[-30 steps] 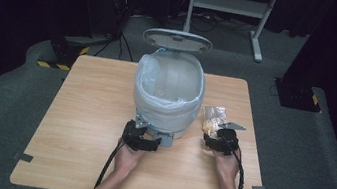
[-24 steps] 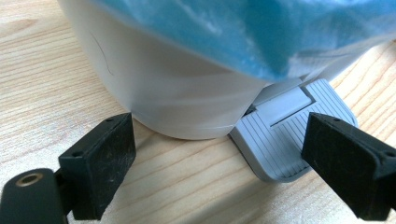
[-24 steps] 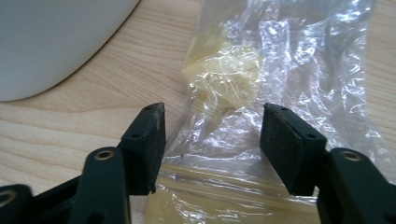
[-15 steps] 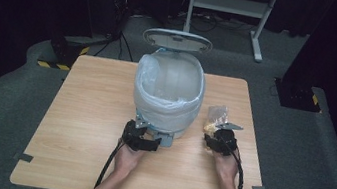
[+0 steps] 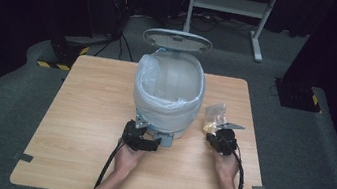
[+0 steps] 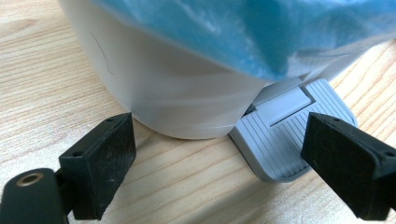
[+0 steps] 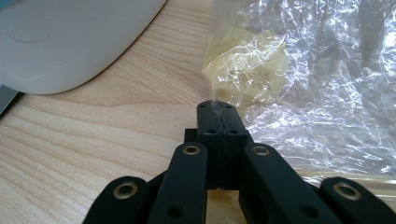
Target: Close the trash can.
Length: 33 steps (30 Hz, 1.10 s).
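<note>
Pinching the bag's [image 7: 299,93] edge, my right tongs [image 7: 218,114] have just closed tight on it at the bin's [image 5: 169,94] four o'clock, ready for lifting in. My left tongs [image 6: 219,154] gape empty over the pedal [image 6: 280,140] at six o'clock, seemingly keeping the lid [image 5: 178,40] up.

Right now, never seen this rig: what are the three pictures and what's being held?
A person stands at a wooden table with a hand-held gripper in each hand. The high view looks down from above; the other two come from cameras riding on each gripper. On the table stands a pedal bin, lid up, lined with a bag. The left gripper is open, one of its fingers over the bin's grey pedal. The right gripper has just been closing and now pinches the edge of a crinkly clear plastic bag with something yellowish inside.
</note>
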{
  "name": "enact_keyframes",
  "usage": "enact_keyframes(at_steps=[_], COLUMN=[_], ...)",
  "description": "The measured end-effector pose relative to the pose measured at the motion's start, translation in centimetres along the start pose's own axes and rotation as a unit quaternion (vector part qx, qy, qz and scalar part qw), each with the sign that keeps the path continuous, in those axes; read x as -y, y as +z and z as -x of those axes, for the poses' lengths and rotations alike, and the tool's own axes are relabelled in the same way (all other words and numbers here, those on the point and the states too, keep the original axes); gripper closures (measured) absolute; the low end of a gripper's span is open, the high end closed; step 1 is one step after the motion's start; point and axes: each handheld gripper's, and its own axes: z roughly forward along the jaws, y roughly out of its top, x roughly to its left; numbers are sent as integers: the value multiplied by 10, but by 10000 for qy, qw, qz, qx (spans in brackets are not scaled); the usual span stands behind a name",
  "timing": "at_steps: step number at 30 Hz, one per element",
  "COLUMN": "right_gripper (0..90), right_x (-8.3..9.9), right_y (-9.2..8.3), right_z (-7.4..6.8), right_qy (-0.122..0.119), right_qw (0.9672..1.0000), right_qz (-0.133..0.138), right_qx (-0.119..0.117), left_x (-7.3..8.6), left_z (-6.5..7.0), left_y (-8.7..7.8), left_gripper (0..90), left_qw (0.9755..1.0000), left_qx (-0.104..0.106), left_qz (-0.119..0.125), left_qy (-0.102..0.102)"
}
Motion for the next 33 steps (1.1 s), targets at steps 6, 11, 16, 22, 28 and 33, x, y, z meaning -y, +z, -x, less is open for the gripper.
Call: enact_keyframes(at_steps=[6, 11, 16, 22, 28, 33], right_gripper=[900, 900, 900, 900, 900, 900], right_x=[0, -1, -3, -4, -4, -5], right_y=[0, -4, -14, -23, -27, -31], right_z=[-1, 0, 2, 2, 1, 0], right_qy=[-42, -59, 8, 13, -10, 73], right_qw=[10000, 10000, 9998, 9995, 9992, 9990], right_qz=[-4, 14, 166, 275, 338, 398], right_qx=[24, 31, -60, -155, -196, -208], left_x=[0, 0, 0, 0, 0, 0], left_z=[0, 0, 0, 0, 0, 0], left_y=[0, 0, 0, 0, 0, 0], left_gripper=[101, 102, 102, 102, 102, 102], left_qw=[10000, 10000, 10000, 10000, 10000, 10000], left_qx=[0, -3, -2, -2, -1, -1], left_qz=[1, 5, 4, 4, 4, 4], left_qy=[1, 1, 3, 2, 3, 0])
